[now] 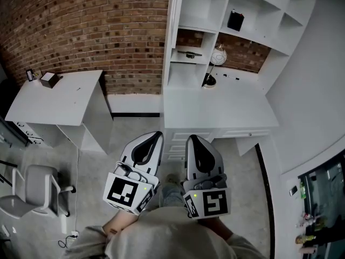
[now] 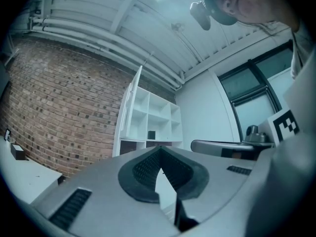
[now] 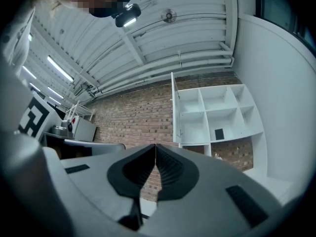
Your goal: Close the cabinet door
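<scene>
Slippage is our worry: left gripper [image 1: 154,136] and right gripper [image 1: 193,139], both pressed together and empty, could skid off the thin edge of the open cabinet door [image 1: 173,36].

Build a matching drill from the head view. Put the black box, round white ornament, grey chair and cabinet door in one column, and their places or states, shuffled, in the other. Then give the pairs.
Things:
1. black box
2. round white ornament
3. grey chair
4. cabinet door

Places or states:
A. on the floor, far left
B. swung open at the left edge of the shelf unit
C. inside an upper shelf cubby
D. over the desk, brick behind it

Pairs: 1-C, 2-D, 3-A, 4-B
</scene>
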Tool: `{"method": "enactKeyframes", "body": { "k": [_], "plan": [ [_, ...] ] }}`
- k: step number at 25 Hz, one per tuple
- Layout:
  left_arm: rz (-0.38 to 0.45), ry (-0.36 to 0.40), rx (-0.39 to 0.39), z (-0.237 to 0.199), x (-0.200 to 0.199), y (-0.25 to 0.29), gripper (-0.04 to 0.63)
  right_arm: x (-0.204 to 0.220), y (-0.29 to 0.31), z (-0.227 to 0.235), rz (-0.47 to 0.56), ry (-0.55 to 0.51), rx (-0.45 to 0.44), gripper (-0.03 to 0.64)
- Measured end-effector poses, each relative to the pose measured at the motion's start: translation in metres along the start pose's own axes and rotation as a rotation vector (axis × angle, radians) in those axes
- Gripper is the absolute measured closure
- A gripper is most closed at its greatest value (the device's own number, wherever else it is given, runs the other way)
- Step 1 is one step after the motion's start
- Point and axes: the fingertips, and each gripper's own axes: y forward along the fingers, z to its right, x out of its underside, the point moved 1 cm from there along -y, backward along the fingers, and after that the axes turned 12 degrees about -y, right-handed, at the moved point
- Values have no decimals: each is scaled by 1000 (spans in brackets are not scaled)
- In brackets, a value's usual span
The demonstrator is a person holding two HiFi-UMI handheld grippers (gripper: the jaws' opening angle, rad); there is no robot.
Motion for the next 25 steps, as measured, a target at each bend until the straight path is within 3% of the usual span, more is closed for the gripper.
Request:
{"method": "enactKeyframes", "body": {
  "k": [10, 25],
  "plan": [
    [10, 4, -6, -34, -3, 51, 588, 22, 57, 18, 6, -4, -18, 597],
    [48, 41, -33, -107, -16, 197, 588, 64, 207, 85, 61, 2, -102, 597]
  ]
}}
